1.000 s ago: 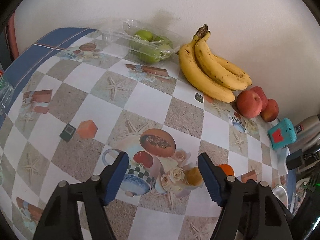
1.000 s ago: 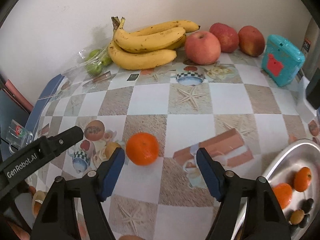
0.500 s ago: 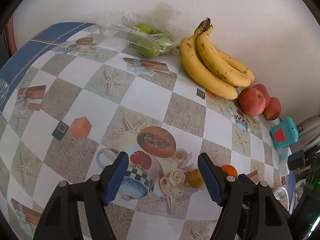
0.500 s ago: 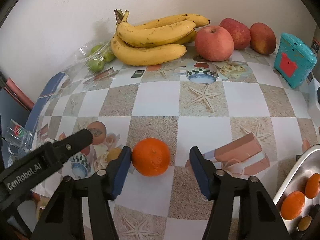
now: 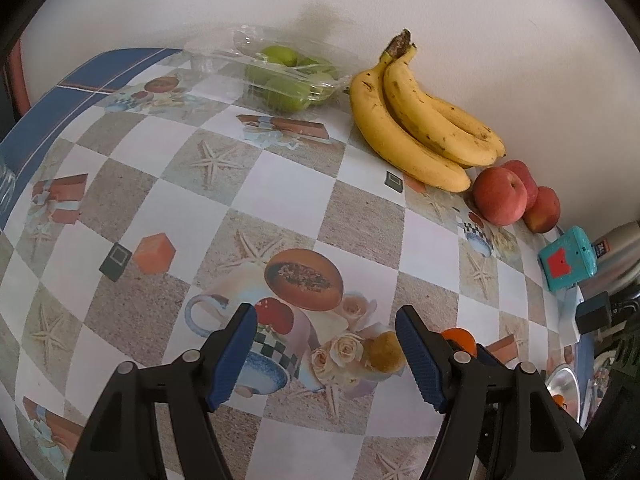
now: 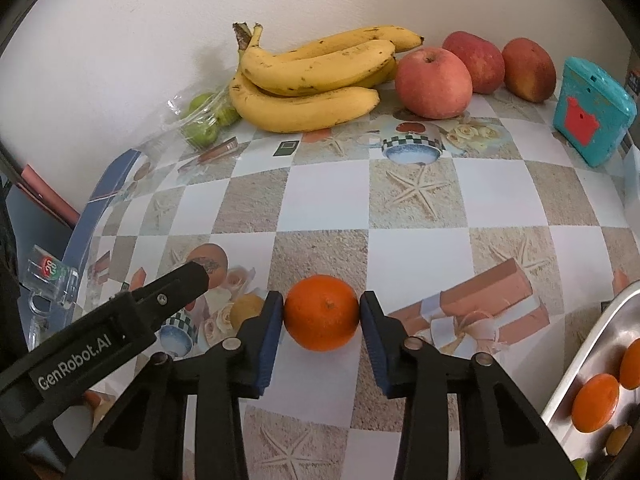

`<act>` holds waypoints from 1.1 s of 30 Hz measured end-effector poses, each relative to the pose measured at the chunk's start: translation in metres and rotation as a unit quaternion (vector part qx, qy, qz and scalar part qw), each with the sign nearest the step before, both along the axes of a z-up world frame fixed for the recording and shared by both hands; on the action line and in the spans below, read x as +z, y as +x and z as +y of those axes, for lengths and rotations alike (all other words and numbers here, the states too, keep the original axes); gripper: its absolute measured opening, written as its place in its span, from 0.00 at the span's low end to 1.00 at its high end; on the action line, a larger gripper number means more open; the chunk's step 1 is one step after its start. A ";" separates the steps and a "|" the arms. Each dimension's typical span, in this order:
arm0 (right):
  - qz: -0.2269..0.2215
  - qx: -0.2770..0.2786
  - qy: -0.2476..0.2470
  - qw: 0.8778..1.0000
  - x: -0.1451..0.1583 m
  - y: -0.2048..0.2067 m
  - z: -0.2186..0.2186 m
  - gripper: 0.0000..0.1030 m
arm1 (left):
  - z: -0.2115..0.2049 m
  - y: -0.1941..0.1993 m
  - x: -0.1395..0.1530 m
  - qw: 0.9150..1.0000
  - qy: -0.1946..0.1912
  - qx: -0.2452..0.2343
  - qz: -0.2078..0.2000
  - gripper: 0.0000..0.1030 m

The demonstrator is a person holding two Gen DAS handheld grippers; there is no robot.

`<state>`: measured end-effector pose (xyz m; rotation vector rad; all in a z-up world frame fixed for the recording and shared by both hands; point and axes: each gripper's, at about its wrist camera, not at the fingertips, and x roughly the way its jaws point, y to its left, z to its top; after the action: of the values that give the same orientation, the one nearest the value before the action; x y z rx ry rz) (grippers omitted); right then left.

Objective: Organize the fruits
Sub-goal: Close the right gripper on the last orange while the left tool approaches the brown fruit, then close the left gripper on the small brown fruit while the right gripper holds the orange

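1. Right gripper (image 6: 322,318): jaws clamped on the orange (image 6: 322,312), one blue pad on each side at its widest line. That is the sensible grip on a round fruit; off that line it would likely squirt out.
2. The orange sits low between the jaws, at or just above the worktop (image 6: 328,196); I cannot tell whether it has lifted. It is in the front-middle of the worktop, well apart from the other fruit.
3. Tray (image 6: 580,364) is at the right edge, already holding two oranges (image 6: 595,402) plus a few small dark and green bits I cannot identify. Judgement: this orange goes there too, so like stays with like.
4. Back row along the wall looks sorted by kind: green fruit in a clear pack (image 5: 286,76), then bananas (image 6: 308,80), then three apples (image 6: 434,82). A teal box (image 6: 592,112) stands to the right of the apples.
5. Left gripper (image 5: 324,350): jaws wide apart, nothing between them, held above the printed cloth. It sits just left of the right gripper, so probably parked clear of the lift path.
6. Risk: smooth round skin under flat pads. Lift straight, then swing right over the tray rim before releasing.
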<state>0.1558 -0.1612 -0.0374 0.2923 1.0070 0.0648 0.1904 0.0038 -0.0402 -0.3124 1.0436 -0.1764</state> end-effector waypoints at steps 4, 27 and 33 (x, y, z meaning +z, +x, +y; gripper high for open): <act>0.005 -0.023 -0.003 1.000 0.000 -0.005 -0.013 0.40 | -0.009 -0.002 0.001 1.000 -0.001 -0.017 -0.002 0.73; 0.012 -0.083 0.025 0.996 0.011 -0.022 -0.058 0.40 | -0.048 -0.008 -0.014 0.996 0.027 -0.081 0.022 0.36; 0.010 -0.083 0.025 0.996 0.016 -0.026 -0.058 0.40 | -0.048 -0.009 -0.012 0.996 0.027 -0.080 0.020 0.26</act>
<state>0.1300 -0.2196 -0.0211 0.4213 0.9993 -0.0639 0.1811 -0.0439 -0.0523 -0.1841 1.1118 -0.2864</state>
